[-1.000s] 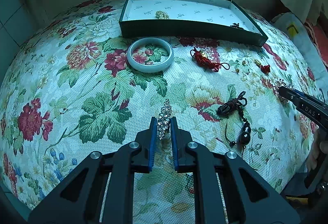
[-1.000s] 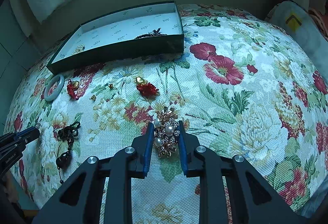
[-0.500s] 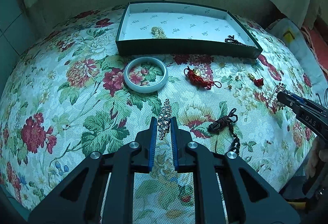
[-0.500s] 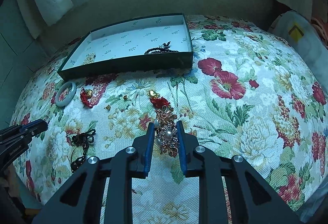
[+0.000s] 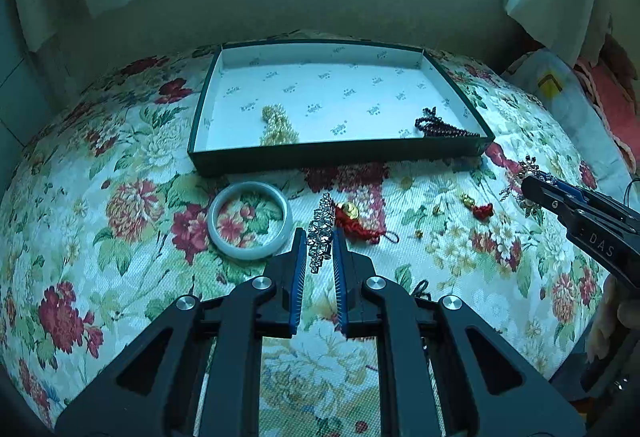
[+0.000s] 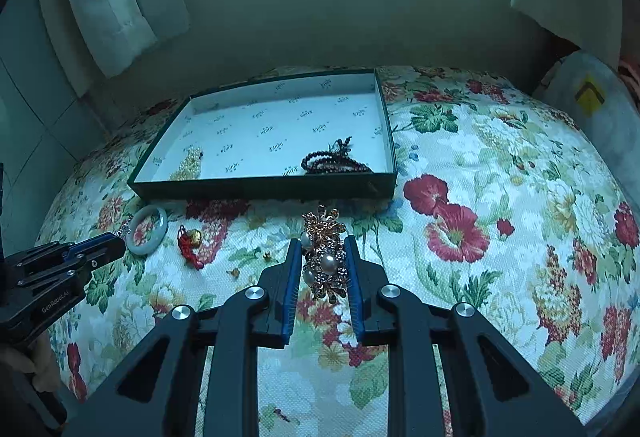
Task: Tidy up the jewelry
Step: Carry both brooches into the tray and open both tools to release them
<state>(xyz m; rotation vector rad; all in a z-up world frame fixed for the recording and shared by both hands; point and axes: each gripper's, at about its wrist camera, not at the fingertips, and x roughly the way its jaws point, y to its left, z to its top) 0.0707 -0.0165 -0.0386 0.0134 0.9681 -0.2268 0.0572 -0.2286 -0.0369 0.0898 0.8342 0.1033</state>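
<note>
Rhinestone piece (image 5: pixel 320 233) pinched in left gripper (image 5: pixel 319 237), pearl brooch (image 6: pixel 325 257) in right gripper (image 6: pixel 325 243), short of green tray (image 5: pixel 336 153); floral cloth (image 5: pixel 120 237).

Rhinestone clip (image 5: pixel 320 233) lifted, pearl brooch (image 6: pixel 324 261) lifted

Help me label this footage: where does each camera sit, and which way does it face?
Left wrist: on the left gripper, looking along its fingers at the green tray; it grips a rhinestone piece. The right gripper enters from the right.
Right wrist: on the right gripper, facing the same tray; it grips a pearl brooch. The left gripper enters from the left.
Shared: tray, jade bangle, floral cloth.
</note>
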